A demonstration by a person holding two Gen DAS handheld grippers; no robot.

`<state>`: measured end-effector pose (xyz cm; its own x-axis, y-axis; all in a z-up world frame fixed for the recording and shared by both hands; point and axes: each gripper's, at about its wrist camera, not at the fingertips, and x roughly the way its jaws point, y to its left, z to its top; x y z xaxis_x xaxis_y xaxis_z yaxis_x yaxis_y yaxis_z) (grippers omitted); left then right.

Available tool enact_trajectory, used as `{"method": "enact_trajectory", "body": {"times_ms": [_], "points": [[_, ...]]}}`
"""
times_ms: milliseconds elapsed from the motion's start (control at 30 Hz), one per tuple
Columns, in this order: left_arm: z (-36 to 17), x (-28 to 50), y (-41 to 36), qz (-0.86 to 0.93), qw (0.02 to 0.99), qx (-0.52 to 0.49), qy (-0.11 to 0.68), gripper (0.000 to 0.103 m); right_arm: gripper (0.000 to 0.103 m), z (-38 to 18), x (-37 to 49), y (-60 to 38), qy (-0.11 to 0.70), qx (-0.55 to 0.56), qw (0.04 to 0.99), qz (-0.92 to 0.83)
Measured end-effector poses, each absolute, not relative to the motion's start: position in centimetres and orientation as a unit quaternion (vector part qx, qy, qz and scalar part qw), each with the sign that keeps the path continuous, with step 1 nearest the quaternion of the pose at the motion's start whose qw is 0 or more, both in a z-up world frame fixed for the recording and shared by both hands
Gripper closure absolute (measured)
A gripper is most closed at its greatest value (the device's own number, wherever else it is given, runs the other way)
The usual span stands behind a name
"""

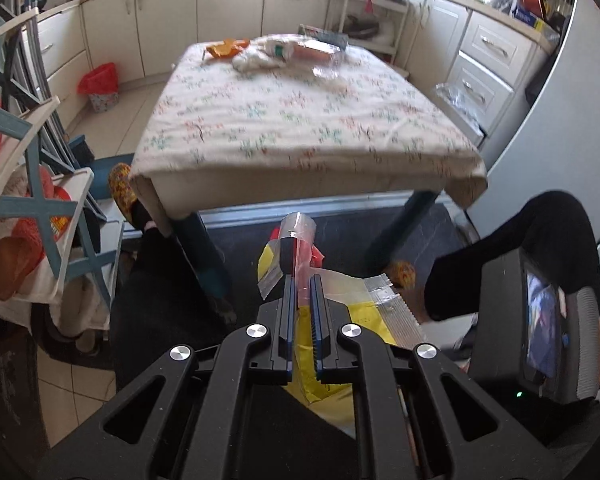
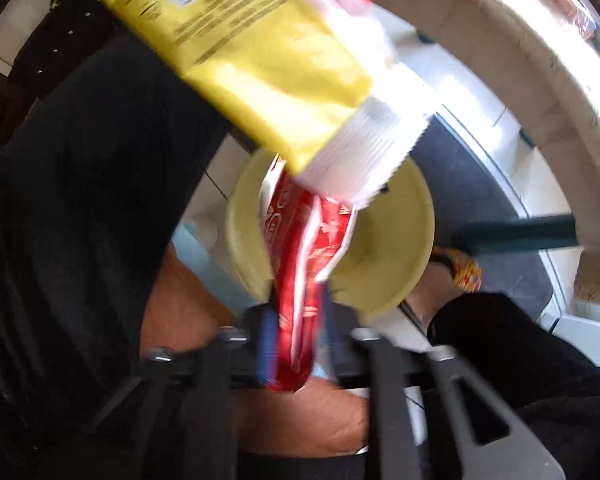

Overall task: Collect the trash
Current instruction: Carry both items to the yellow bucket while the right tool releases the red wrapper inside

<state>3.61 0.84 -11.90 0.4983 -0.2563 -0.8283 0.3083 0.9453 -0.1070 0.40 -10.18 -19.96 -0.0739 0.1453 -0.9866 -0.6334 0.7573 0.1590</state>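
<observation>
My left gripper (image 1: 303,280) is shut on a bundle of wrappers: a clear and red strip (image 1: 300,240) sticks up between the fingers and a yellow packet (image 1: 364,312) hangs beneath. My right gripper (image 2: 298,304) is shut on a red and white wrapper (image 2: 300,248), held above a pale yellow bin (image 2: 384,256). The yellow packet (image 2: 236,48) from the left gripper hangs over the bin in the right wrist view. More trash lies at the table's far end: an orange wrapper (image 1: 225,48), white crumpled bags (image 1: 260,58) and clear plastic packaging (image 1: 320,56).
The table (image 1: 300,128) with a floral cloth stands ahead on dark blue legs (image 1: 198,248). A blue and white rack (image 1: 32,184) with bags is on the left. Cabinets (image 1: 484,64) line the back and right. A red-lined bin (image 1: 100,86) stands on the floor. The person's legs and slippers (image 2: 460,268) are close.
</observation>
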Motion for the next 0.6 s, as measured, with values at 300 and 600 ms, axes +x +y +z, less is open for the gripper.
{"method": "enact_trajectory", "body": {"times_ms": [300, 600], "points": [[-13.4, 3.1, 0.1, -0.176, 0.845, 0.061, 0.5, 0.096, 0.042, -18.5, 1.1, -12.2, 0.678, -0.137, 0.663, 0.285], [-16.3, 2.8, -2.3, -0.223, 0.794, 0.107, 0.556, 0.094, 0.034, -15.9, 3.5, -14.9, 0.663, -0.08, 0.697, 0.259]]}}
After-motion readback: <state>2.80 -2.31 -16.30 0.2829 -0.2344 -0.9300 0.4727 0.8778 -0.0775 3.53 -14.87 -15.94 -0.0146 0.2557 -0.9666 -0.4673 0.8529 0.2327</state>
